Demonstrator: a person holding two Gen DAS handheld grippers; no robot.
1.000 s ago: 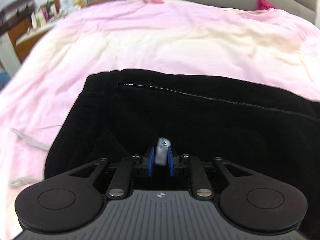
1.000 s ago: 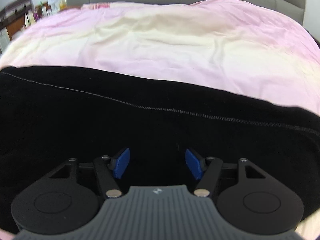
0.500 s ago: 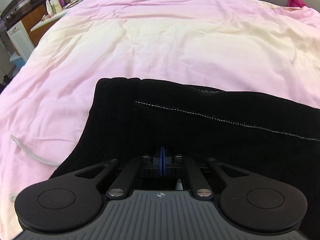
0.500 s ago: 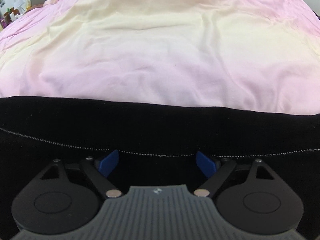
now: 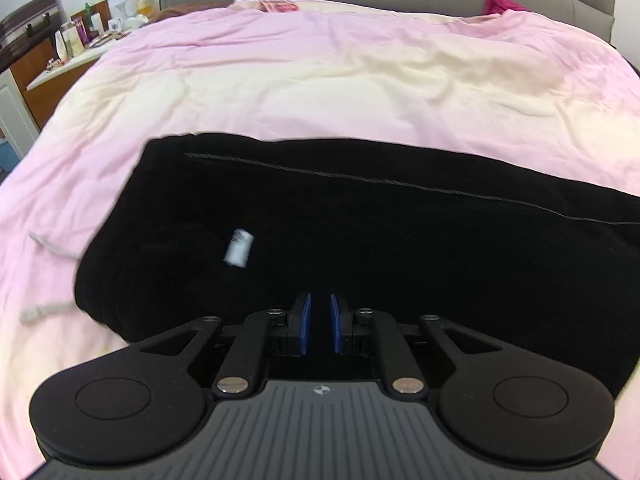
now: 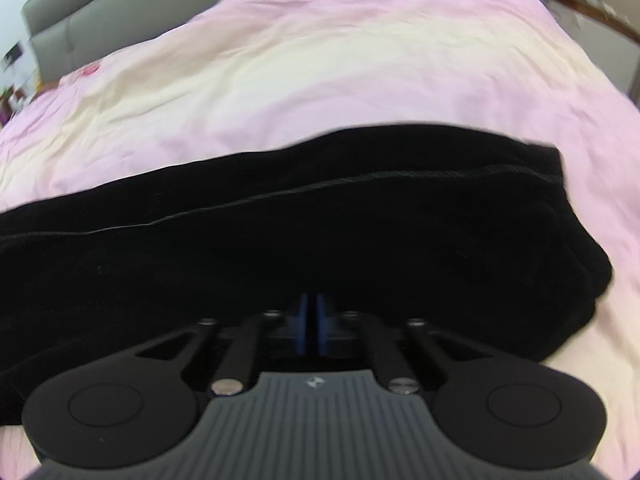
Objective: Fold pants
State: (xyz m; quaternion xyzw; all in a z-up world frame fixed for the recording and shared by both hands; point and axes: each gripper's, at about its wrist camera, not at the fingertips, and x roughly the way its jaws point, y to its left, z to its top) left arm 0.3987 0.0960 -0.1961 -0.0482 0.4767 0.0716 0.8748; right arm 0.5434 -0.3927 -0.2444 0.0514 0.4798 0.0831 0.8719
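Pants [image 5: 400,240] lie as a long black band across the pink bed [image 5: 320,80]. Left tool [image 5: 319,322] hovers slightly parted and empty; right tool [image 6: 310,322] looks pressed together, whether on cloth I cannot tell. Pinching both layers at each end should keep the next fold square.
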